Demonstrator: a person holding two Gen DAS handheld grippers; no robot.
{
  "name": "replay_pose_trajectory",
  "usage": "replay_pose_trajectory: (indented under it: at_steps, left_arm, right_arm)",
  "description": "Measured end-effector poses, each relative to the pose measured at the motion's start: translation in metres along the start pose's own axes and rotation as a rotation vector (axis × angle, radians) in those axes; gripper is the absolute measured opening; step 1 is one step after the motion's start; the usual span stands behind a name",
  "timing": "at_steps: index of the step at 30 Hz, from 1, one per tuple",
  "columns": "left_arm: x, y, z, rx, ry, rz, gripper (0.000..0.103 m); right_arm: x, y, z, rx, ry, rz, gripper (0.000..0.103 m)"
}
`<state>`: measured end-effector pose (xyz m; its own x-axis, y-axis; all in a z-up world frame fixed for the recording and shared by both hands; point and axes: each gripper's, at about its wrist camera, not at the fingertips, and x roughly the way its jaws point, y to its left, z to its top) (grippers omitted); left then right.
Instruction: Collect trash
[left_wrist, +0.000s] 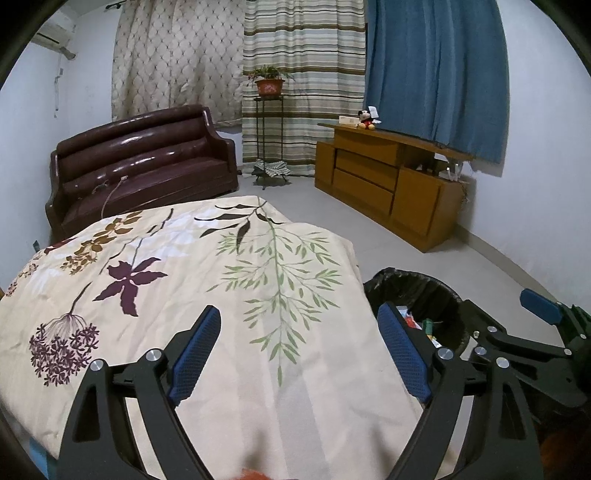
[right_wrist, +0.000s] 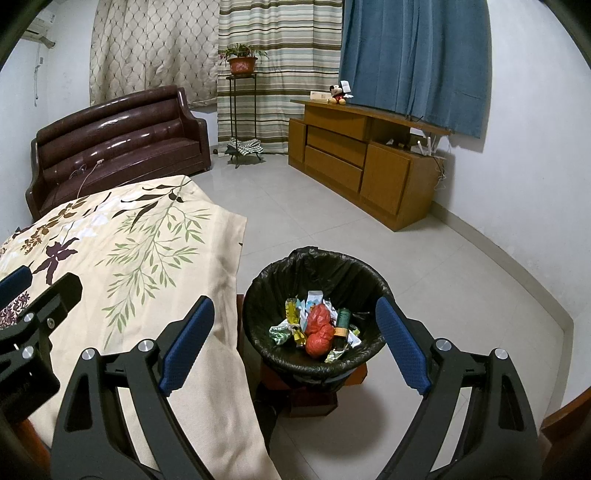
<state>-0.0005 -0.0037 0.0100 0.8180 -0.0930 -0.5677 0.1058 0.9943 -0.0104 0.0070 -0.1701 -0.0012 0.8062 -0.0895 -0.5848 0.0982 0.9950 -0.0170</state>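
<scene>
Right wrist view showed both grippers, right gripper (right_wrist: 295, 347) and left gripper (left_wrist: 299, 354), wide and empty; a bump could tip the full bin (right_wrist: 258, 295).

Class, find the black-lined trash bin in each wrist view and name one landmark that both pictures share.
Left wrist view: the trash bin sits lower right, partly hidden behind the hand-held gripper's right finger, beside the floral cloth.
Right wrist view: the bin sits lower centre, fully open to view, with trash inside.
Shared landmark: the potted plant on its stand before the striped curtain.
</scene>
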Motion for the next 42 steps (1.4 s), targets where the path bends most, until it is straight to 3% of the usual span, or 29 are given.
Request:
replay_pose_trajectory:
  at_steps: [13, 23, 32, 42]
  left_arm:
    - [0.001, -0.017, -0.001, 0.004, -0.011, 0.022, 0.085]
    - [0.008, 0.009, -0.005, -0.03, 0.065, 0.044, 0.085]
    - [0.031, 0.07, -0.018, -0.074, 0.178, 0.096, 0.085]
    - [0.043, 0.195, -0.028, -0.186, 0.246, 0.302, 0.085]
  right_arm:
    - [0.0, 0.001, 0.001, 0.0, 0.0, 0.0, 0.087]
    - [0.004, 0.007, -0.009, -0.015, 0.026, 0.009, 0.087]
    - [0.023, 0.052, -0.002, -0.081, 0.062, 0.082, 0.087]
    - [0.064, 0.17, 0.02, -0.203, 0.151, 0.269, 0.087]
